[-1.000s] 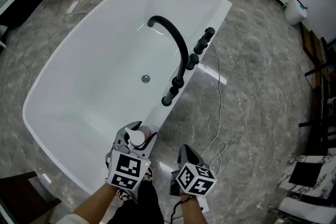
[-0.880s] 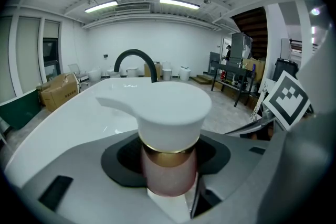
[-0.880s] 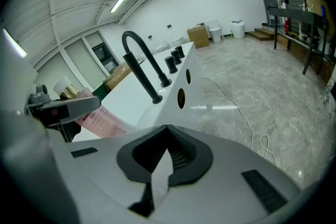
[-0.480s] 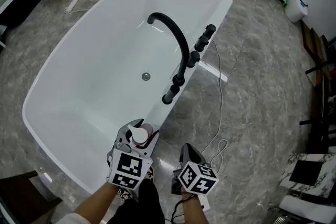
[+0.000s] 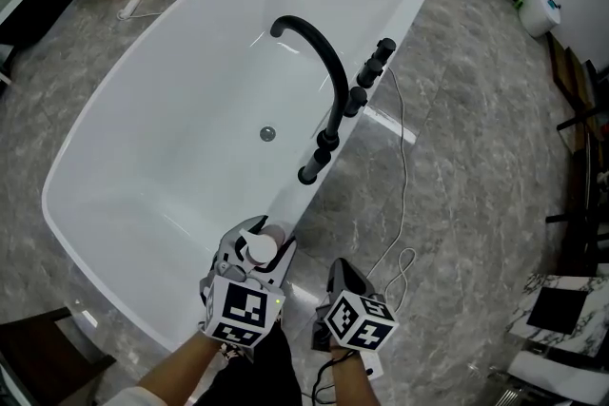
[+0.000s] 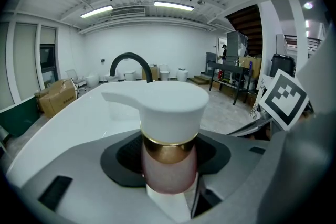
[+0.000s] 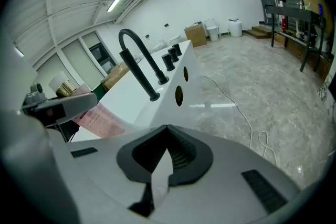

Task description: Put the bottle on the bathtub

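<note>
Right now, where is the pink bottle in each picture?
Head view: bottle low in the middle, white cap up.
Left gripper view: right in the centre, up close.
Right gripper view: far left, tilted.
Shared landmark: the black tap, in all three.

The bottle [image 6: 170,128] has its base hidden down between the left tongs [image 6: 169,165]; its label [image 7: 97,119] print, possibly text, is too blurred for reading.

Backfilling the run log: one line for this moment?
left gripper: shut on pump bottle | pump bottle: at bathtub rim, near end | right gripper: shut, empty
</note>
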Motion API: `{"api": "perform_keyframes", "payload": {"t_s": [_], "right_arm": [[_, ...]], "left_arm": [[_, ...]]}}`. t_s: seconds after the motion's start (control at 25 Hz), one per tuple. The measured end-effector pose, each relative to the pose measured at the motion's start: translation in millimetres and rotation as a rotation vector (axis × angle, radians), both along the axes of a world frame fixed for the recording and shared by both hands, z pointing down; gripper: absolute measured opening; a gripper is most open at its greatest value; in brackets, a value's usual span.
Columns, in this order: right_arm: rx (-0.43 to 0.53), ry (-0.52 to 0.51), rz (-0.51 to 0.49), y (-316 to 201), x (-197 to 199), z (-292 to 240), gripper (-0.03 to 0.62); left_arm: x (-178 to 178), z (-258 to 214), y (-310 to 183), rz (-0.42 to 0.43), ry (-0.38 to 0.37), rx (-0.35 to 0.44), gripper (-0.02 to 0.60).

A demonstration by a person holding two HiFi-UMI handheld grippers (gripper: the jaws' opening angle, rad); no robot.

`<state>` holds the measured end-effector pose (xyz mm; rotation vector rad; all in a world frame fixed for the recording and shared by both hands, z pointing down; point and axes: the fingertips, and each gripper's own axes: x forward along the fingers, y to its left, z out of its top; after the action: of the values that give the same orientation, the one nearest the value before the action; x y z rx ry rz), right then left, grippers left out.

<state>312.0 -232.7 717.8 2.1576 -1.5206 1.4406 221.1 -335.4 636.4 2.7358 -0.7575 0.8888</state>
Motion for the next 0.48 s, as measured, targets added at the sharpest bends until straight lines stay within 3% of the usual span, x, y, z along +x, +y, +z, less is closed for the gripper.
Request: {"api": "perform_keyframes", "payload": {"t_s": [0.48], "right_arm": [[0.000,-0.014,0.018,3.4,-2.3,3.2,0.026]], "left_arm": [[1.4,-2.9,0.7,-0.006,0.039,0.009,0.232]]}}
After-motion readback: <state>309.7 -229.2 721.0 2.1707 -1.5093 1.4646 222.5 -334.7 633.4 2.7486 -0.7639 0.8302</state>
